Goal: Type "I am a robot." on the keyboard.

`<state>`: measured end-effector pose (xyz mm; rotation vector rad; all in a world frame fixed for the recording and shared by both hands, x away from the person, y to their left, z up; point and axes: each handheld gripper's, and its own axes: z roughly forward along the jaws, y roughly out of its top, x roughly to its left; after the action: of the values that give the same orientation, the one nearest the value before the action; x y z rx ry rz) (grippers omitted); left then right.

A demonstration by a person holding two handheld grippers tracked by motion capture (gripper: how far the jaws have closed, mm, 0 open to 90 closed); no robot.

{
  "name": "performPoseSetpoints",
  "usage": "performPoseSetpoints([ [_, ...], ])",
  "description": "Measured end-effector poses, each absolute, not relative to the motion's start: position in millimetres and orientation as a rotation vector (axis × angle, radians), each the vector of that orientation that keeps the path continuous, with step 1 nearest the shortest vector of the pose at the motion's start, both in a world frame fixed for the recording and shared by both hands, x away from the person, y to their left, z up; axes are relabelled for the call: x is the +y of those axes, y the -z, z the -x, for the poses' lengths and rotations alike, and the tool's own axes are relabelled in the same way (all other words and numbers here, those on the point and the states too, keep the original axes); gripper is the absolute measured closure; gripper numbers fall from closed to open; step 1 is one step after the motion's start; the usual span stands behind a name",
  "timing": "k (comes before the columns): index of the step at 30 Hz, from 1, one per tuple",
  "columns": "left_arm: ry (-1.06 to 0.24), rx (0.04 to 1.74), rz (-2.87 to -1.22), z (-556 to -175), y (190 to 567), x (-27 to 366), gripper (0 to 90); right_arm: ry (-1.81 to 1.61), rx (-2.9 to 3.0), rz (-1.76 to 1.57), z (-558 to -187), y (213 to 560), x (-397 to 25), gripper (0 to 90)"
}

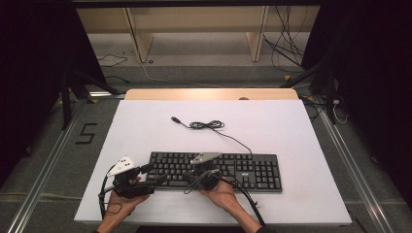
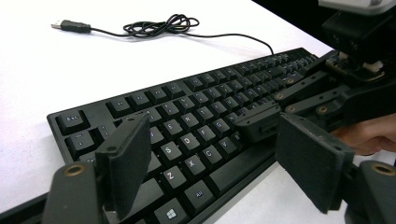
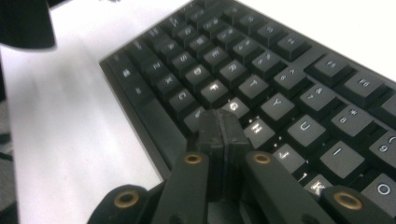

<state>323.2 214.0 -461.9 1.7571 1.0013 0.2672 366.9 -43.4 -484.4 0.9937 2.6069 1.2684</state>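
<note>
High view had it all laid out: a black keyboard (image 1: 216, 170) sat on the white worktop (image 1: 272, 126), near the front edge, long side facing the person. Its cable (image 1: 209, 125) ran off the back edge, bunched into a small coil behind the board, and ended in a loose USB plug (image 1: 175, 119) lying flat on the worktop.

Both hands came in from the bottom. The left hand (image 1: 124, 201) held the left claw (image 1: 145, 169) at the keyboard's left end, tips just reaching the corner. And look at the left gripper view: the left claw's jaws stood wide apart, nothing between them, hovering low over the bottom-left keys around Z and the Windows key.

Over to the right hand (image 1: 221, 194), which held the right claw (image 1: 192, 175) at the front edge, left of the board's middle. In the right gripper view the right claw (image 3: 222, 133) had its jaws pressed fully together, pads face to face with nothing held, the joined tip down among the keys by G and H (image 3: 257, 128). Whether it actually touched a key, I couldn't tell. The left gripper view also caught that closed tip (image 2: 259, 122) sitting over the lower rows.
</note>
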Motion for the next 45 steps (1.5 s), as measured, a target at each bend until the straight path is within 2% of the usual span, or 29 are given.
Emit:
performPoseSetpoints([
  [12,-0.268,1.002,-1.762,-324,463,213,26.4,-1.27,2.595,-1.006,-366,485,-44,90.0],
  [31,-0.273,1.0,-1.767,-324,463,214,26.4,-1.362,2.528,-1.065,-373,469,-61,71.0],
  [37,-0.273,1.0,-1.766,-324,463,214,26.3,-1.367,2.519,-1.079,-375,467,-66,63.2],
  [41,-0.273,1.0,-1.765,-324,463,214,26.3,-1.367,2.508,-1.093,-377,466,-69,54.2],
  [45,-0.273,1.0,-1.766,-324,463,214,26.3,-1.366,2.493,-1.111,-379,464,-74,51.2],
])
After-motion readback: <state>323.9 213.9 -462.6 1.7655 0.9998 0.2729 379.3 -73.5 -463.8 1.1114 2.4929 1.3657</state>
